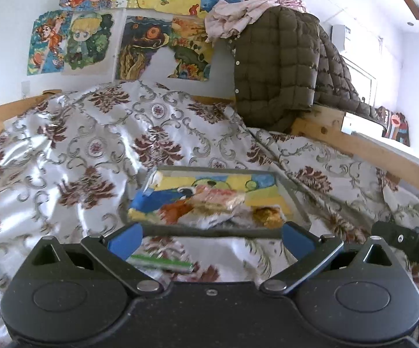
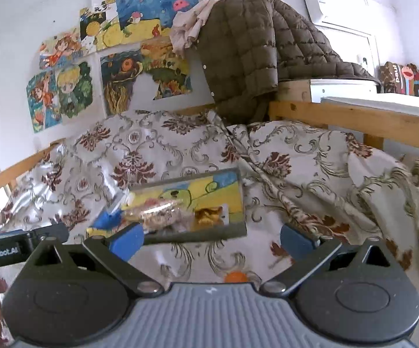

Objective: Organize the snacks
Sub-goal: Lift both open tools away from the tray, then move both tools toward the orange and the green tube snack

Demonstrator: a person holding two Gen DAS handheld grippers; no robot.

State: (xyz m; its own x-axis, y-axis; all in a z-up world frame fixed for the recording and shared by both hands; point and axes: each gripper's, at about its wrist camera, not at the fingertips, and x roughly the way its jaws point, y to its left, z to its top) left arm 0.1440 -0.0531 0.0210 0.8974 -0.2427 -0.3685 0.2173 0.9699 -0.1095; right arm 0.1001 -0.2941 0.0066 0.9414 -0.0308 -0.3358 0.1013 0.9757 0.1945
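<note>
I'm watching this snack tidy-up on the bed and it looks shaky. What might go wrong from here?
1. The tray sits on rumpled bedspread, not a firm surface; a nudge may tilt it and slide the wrapped snacks out.
2. The green packet lies flat on slippery cloth under the open left gripper; the jaws may pinch fabric too.
3. The small orange item near the right gripper may roll into a fold.

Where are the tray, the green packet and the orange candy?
tray (image 1: pixel 292 195): left wrist view, bare right rim.
green packet (image 1: pixel 163 262): left wrist view, middle of wrapper, between the open fingers.
orange candy (image 2: pixel 236 277): right wrist view, its centre, on the bedcover.
</note>
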